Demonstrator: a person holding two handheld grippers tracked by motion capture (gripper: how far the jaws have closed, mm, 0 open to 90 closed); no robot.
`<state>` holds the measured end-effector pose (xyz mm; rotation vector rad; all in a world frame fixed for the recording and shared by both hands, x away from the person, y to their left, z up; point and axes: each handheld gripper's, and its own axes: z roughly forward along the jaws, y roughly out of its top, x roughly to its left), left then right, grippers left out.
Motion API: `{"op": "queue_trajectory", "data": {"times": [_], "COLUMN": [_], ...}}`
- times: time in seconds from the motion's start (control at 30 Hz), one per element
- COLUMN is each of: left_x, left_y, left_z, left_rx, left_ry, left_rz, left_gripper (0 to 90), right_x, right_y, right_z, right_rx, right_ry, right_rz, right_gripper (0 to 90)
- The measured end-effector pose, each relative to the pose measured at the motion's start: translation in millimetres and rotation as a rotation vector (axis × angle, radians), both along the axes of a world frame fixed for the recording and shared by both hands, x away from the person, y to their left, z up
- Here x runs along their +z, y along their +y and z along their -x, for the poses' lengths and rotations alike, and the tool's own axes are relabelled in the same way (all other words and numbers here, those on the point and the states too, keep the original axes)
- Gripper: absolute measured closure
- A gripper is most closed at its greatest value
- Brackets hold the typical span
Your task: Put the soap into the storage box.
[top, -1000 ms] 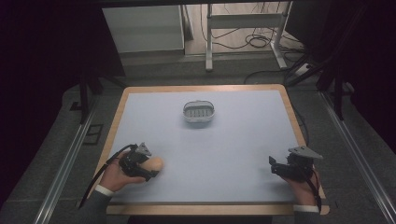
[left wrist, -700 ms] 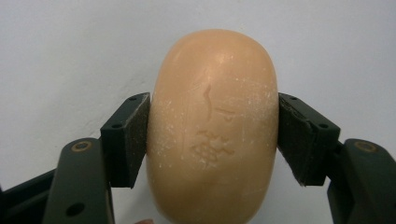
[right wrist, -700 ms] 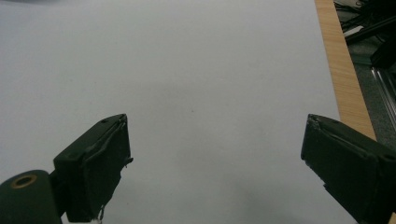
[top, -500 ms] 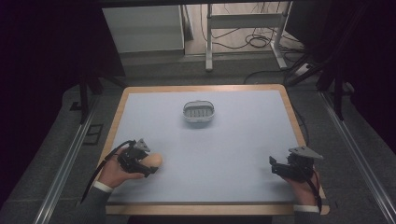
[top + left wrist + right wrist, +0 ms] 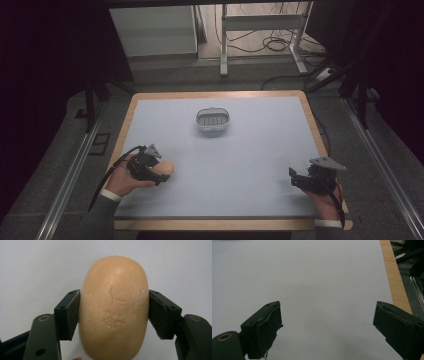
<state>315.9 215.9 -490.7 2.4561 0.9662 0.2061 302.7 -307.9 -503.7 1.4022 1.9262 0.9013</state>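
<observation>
Left gripper point(image 5: 150, 169) sits at the near-left part of the table point(image 5: 260, 165), held in the person's left hand point(image 5: 122, 180), cable trailing off toward the table edge. Jaws pinch a bar of soap point(image 5: 113, 307), tan-orange, oval, with faint embossed marks on its upper face. In the left gripper view the soap lies square between the two black pads, one pad flat against each long side, contact about mid-length of the bar; far end of the soap sticks out past the pad tips, near end runs back toward the gripper body. No gap seen on either side. In the high view the soap point(image 5: 164, 168) shows just at the right of the gripper, low over the pale blue surface; can't tell if it rests on it or is lifted clear. Right gripper point(image 5: 304, 179) is at the near-right corner, in the right hand point(image 5: 325, 202), well apart from the soap. In the right gripper view its jaws stand spread wide with bare table between them, wooden edge strip at the right. A small grey basket point(image 5: 213, 120) stands toward the far middle of the table, well apart from both grippers.
</observation>
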Motion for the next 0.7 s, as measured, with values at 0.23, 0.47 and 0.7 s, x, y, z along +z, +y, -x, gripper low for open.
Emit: {"op": "queue_trajectory", "data": {"times": [0.23,0.47,0.7], "left_x": [-0.2,1.6,4.3], "left_y": [-0.9,-3.1,-8.5], "left_z": [-4.5,-10.2,-17.7], "left_rx": [-0.003,-0.006,-0.018], "left_ry": [0.001,0.003,-0.001], "left_rz": [-0.003,-0.007,-0.01], "left_gripper": [32.1,32.1,32.1], "right_x": [0.0,-0.8,-0.9], "right_y": [-0.2,0.0,-0.8], "right_z": [0.0,-0.5,-0.5], "right_rx": [0.001,0.001,0.0], "right_ry": [0.002,0.003,0.004], "right_rz": [0.0,0.002,0.005], "right_gripper": [8.0,8.0,8.0]}}
